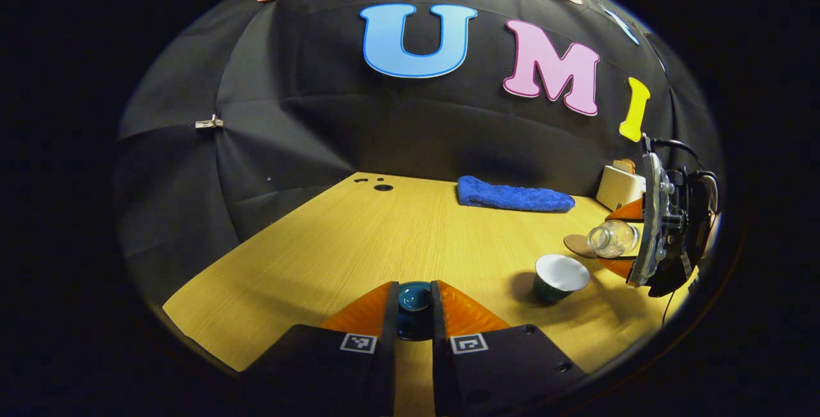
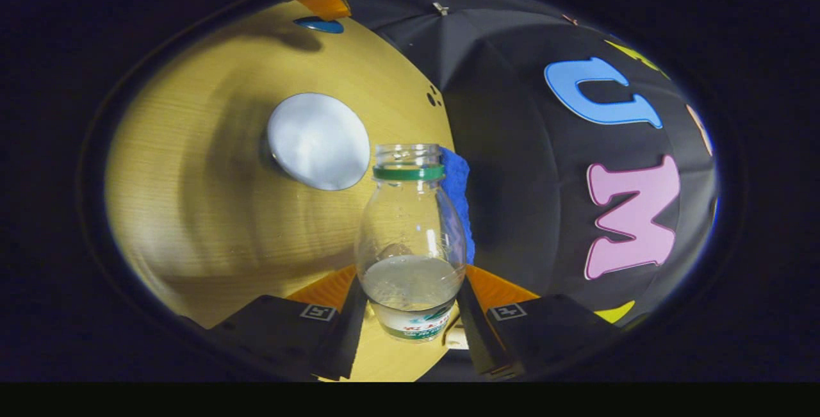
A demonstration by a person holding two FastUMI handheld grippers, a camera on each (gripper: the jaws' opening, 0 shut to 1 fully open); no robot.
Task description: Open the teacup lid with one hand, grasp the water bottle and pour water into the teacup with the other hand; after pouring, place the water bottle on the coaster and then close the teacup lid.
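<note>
Black cloth backs a wooden tabletop [image 1: 359, 244]. Left claw [image 1: 414, 305], clamped on the lid [image 1: 414, 296], holds it near the front edge. Right claw [image 2: 410, 314] is clamped on the bottle [image 2: 410, 237], tipped sideways, mouth toward the cup [image 1: 561, 278] at the right edge. Bring the mouth over the cup, then tilt slowly; little water remains.
</note>
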